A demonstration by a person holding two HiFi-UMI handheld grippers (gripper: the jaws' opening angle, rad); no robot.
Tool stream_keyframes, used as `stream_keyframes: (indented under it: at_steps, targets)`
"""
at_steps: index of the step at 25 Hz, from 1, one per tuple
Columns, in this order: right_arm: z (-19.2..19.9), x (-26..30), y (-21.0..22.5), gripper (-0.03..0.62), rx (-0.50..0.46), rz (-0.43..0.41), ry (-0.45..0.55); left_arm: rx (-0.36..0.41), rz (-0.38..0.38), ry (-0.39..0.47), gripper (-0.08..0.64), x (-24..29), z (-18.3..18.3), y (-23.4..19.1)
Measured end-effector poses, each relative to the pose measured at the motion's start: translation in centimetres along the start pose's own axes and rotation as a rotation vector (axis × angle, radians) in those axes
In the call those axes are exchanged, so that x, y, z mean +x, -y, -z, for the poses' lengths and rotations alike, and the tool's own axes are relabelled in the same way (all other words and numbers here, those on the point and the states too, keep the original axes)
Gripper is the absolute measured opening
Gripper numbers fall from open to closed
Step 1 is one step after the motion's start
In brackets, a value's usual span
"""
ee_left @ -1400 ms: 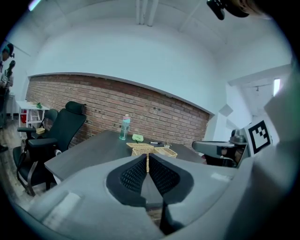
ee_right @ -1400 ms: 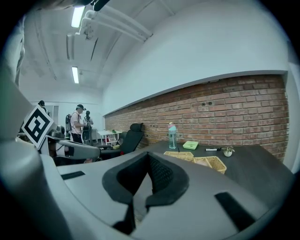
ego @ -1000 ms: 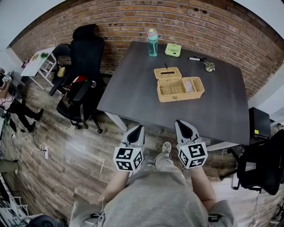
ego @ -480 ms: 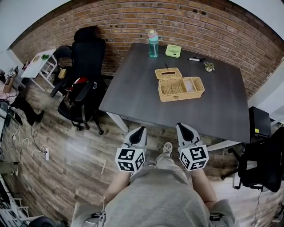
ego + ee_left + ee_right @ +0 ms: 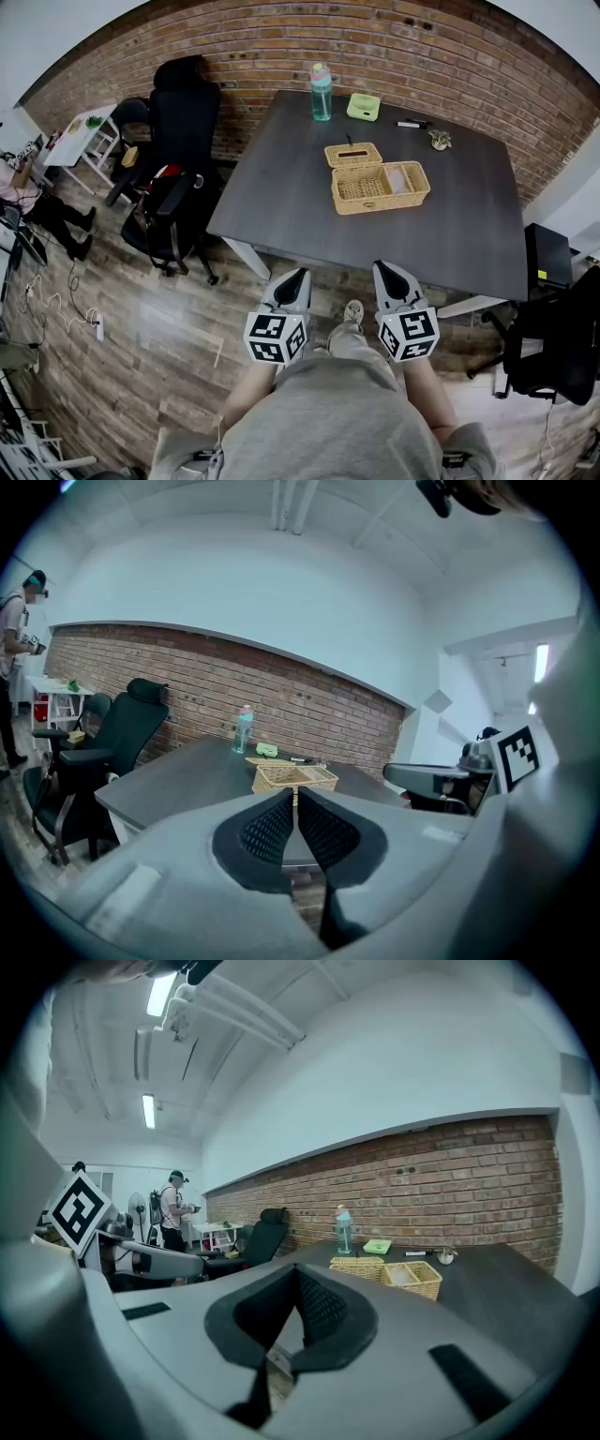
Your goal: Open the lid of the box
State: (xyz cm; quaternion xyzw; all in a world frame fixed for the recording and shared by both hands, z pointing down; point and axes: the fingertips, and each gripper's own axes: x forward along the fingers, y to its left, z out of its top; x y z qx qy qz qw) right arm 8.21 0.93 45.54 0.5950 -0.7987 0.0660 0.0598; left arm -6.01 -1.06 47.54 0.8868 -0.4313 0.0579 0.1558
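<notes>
A wicker box (image 5: 380,187) stands on the dark table (image 5: 281,187), far ahead of both grippers. Its inside shows as two compartments. A flat wicker lid (image 5: 353,155) lies at its far left side. Both grippers are held close to the person's body, short of the table's near edge. My left gripper (image 5: 293,275) is shut with nothing in it, and so is my right gripper (image 5: 384,267). In the left gripper view the box (image 5: 292,777) sits just beyond the closed left gripper (image 5: 294,794). The right gripper view has the box (image 5: 398,1277) to the right of the right gripper (image 5: 298,1274).
A teal water bottle (image 5: 322,91), a green container (image 5: 364,106), a marker (image 5: 412,124) and a small plant (image 5: 440,141) sit at the table's far edge by the brick wall. Black office chairs (image 5: 178,112) stand left of the table, another chair (image 5: 553,347) at right. A person (image 5: 37,206) is far left.
Both grippers stay shut and almost still. The head view has shifted slightly, and the person at the far left has moved.
</notes>
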Motion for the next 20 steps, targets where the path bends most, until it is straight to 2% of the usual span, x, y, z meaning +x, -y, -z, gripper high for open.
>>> stream_keyframes:
  at_steps: [20]
  targets:
    - [0.3,0.2,1.3,0.000,0.012,-0.010,0.004,-0.002,0.008,-0.010,0.028,1.4,0.1,0.4]
